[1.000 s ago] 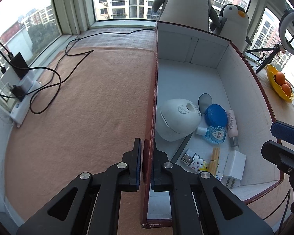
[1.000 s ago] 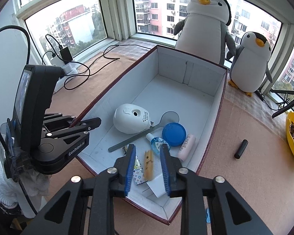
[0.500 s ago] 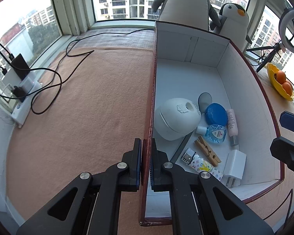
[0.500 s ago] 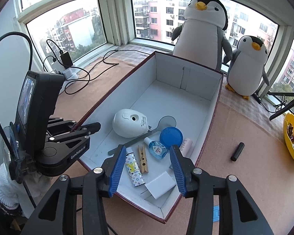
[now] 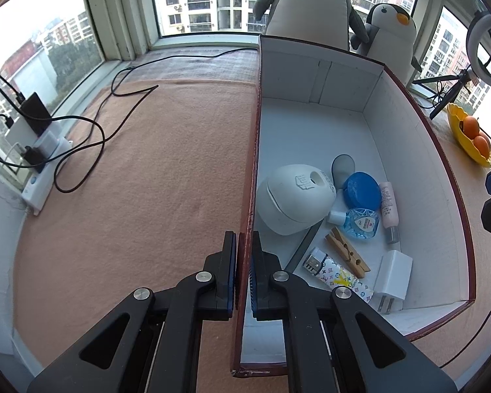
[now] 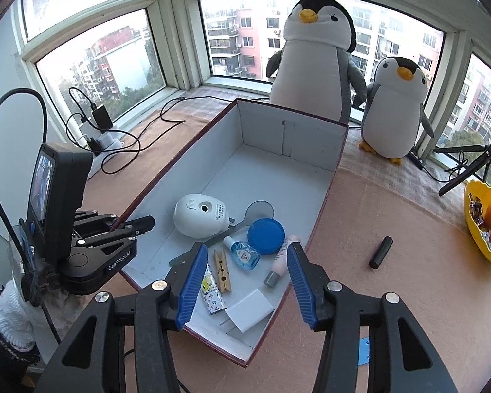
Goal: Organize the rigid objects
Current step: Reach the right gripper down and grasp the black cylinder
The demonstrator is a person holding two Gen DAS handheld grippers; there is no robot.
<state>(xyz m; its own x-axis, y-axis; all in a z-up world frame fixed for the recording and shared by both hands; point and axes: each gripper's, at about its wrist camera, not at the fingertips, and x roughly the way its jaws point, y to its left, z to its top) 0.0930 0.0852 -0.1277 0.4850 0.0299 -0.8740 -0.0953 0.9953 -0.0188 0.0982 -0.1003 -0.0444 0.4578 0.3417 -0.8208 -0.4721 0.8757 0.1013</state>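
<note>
Left gripper (image 5: 244, 262) clenched on box (image 5: 419, 137) wall. Right gripper (image 6: 245, 281), jaws just opening, released above clothespin (image 6: 222, 270); black tube (image 6: 380, 252) lies outside.

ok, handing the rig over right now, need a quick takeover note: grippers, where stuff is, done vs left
Left gripper: shut on the box wall, steadying the box.
Right gripper: empty above the near end of the box; its jaws have just been opening.
In the box: clothespin lying free, white dome device, blue lid, clear blue bottle, pink tube, patterned tube, white charger, a long-handled tool, partly hidden.
Left: black cylinder on the cloth, outside the box to its right.
</note>
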